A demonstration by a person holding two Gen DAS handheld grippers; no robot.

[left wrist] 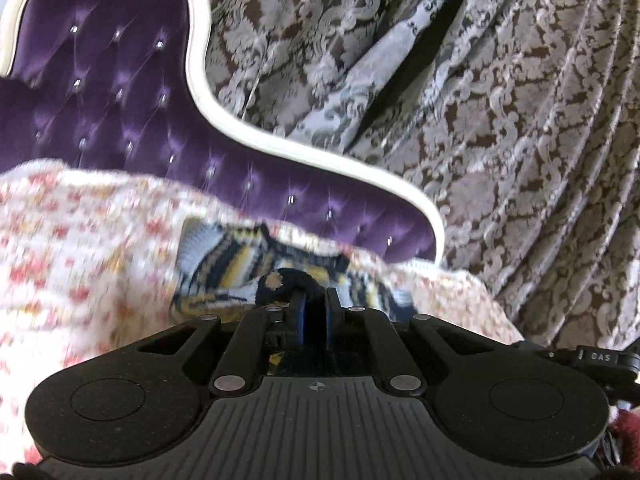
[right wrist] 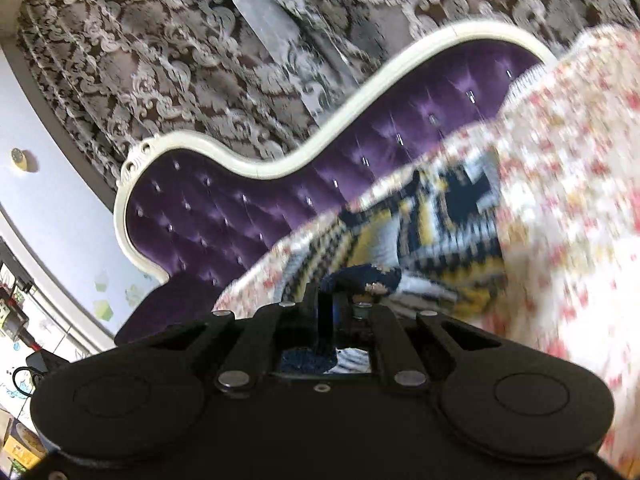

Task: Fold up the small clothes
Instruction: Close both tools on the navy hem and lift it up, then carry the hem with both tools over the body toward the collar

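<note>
A small striped garment (left wrist: 232, 264) in navy, yellow and pale blue lies on a floral bedspread (left wrist: 80, 248). My left gripper (left wrist: 314, 296) is shut on its dark navy edge with a small yellow patch (left wrist: 280, 280). In the right wrist view the same garment (right wrist: 432, 236) spreads ahead, blurred. My right gripper (right wrist: 326, 304) is shut on a navy edge of it (right wrist: 360, 276). Cloth shows between the fingers of both grippers.
A purple tufted headboard (left wrist: 120, 92) with a white frame (left wrist: 240, 120) rises behind the bed; it also shows in the right wrist view (right wrist: 240, 208). Patterned brown and silver curtains (left wrist: 500, 120) hang behind it. Shelves with clutter (right wrist: 16, 320) stand at far left.
</note>
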